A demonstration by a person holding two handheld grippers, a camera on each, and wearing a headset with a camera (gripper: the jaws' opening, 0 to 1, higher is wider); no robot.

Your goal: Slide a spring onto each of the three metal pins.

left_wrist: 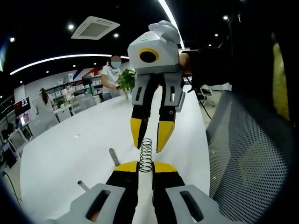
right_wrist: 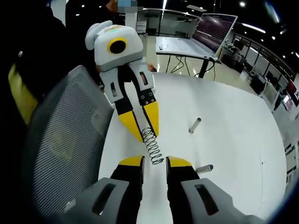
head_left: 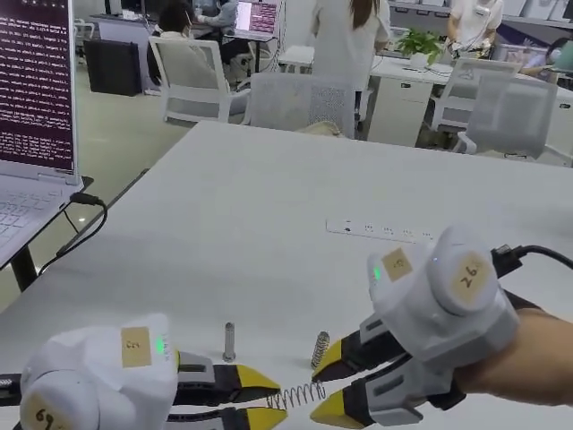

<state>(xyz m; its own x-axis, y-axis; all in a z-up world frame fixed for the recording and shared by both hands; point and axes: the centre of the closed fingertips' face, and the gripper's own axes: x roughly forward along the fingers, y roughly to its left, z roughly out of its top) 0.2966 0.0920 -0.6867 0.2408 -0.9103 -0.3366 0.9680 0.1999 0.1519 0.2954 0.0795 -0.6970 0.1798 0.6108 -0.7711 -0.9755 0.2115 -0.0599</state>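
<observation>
A loose coil spring (head_left: 300, 394) hangs level above the white table (head_left: 269, 206) near its front edge. My left gripper (head_left: 273, 400) is shut on one end of it; in the left gripper view the spring (left_wrist: 146, 155) sticks up from between the yellow tips (left_wrist: 145, 167). My right gripper (head_left: 324, 385) faces it, open, with the spring's free end (right_wrist: 154, 151) reaching between its tips (right_wrist: 155, 162). A bare metal pin (head_left: 229, 342) stands upright just behind. A second pin (head_left: 320, 349) beside it wears a spring.
A white power strip (head_left: 380, 231) lies mid-table. A laptop (head_left: 36, 90) with a black cable (head_left: 85, 224) sits on a stand at the left. Office chairs (head_left: 300, 103) and people are beyond the far edge. A mesh chair (right_wrist: 65, 140) is close behind the grippers.
</observation>
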